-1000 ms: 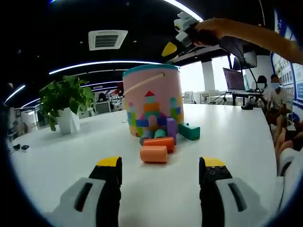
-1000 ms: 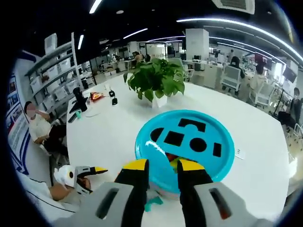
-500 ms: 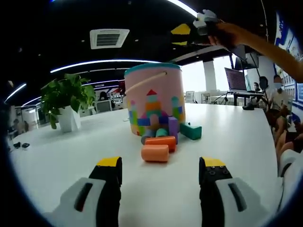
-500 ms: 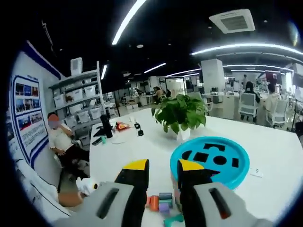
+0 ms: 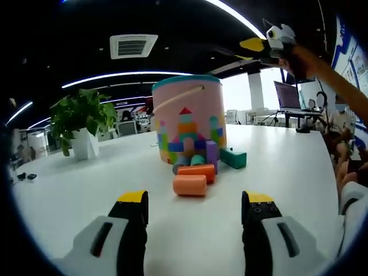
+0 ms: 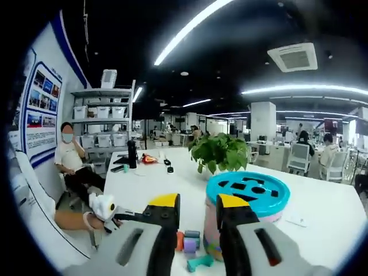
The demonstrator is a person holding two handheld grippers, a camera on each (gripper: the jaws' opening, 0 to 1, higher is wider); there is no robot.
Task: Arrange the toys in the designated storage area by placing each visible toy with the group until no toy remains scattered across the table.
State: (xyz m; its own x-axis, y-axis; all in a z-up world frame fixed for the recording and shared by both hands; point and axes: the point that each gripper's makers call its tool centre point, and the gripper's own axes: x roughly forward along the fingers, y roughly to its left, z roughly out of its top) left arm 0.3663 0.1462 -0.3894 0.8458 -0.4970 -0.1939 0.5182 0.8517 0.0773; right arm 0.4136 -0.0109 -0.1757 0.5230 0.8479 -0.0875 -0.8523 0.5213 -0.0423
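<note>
Open-plan office, dark ceiling, strip lights (image 6: 190, 26), ceiling vent (image 5: 131, 46), storage shelving (image 6: 108, 118)

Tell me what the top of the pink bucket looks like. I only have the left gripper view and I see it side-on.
Observer: In the right gripper view the bucket has a turquoise lid with dark shape-sorter cutouts.
Operator: Anything else standing on the table besides the plant?
Observer: Yes, a black bottle stands near the table's edge, left of the plant in that view.
Operator: Anyone on that side?
Observer: A person sits beside the table, in front of shelves.
</note>
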